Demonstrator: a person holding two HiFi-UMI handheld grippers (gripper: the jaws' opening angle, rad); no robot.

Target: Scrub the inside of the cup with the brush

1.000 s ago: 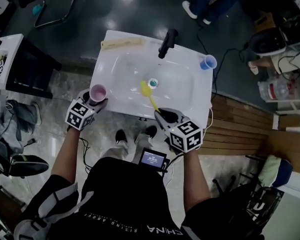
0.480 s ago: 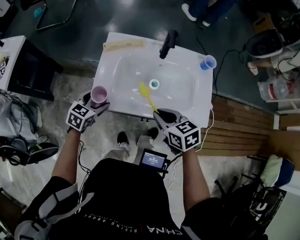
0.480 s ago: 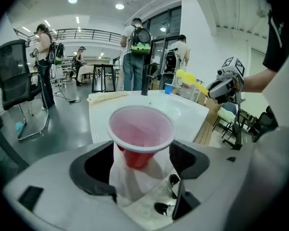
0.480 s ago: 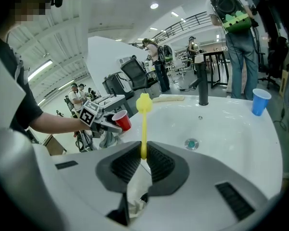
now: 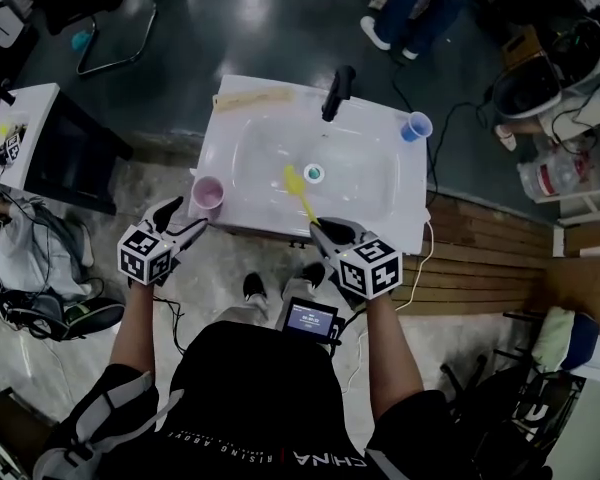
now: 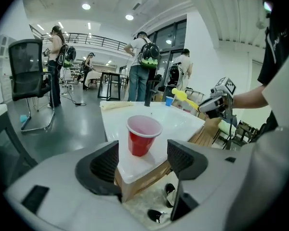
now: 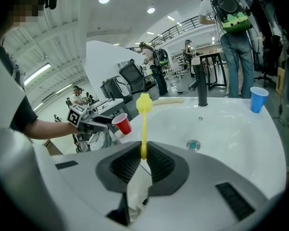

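We note left tool (image 5: 183, 220) drawn back, jaws just opening, now apart, clear of cup (image 5: 207, 193) on sink (image 5: 380, 218) corner. Right tool (image 5: 325, 230) clamps brush (image 5: 298, 190). Scrubbing probably paused or finished.

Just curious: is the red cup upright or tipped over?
Upright. The red cup stands on its base at the corner of the sink, mouth up.

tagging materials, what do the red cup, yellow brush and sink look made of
Red cup: probably thin plastic, glossy, rolled pale rim. Yellow brush: likely moulded plastic, even matte colour. Sink: white ceramic or resin, unclear which; glossy with light reflections.
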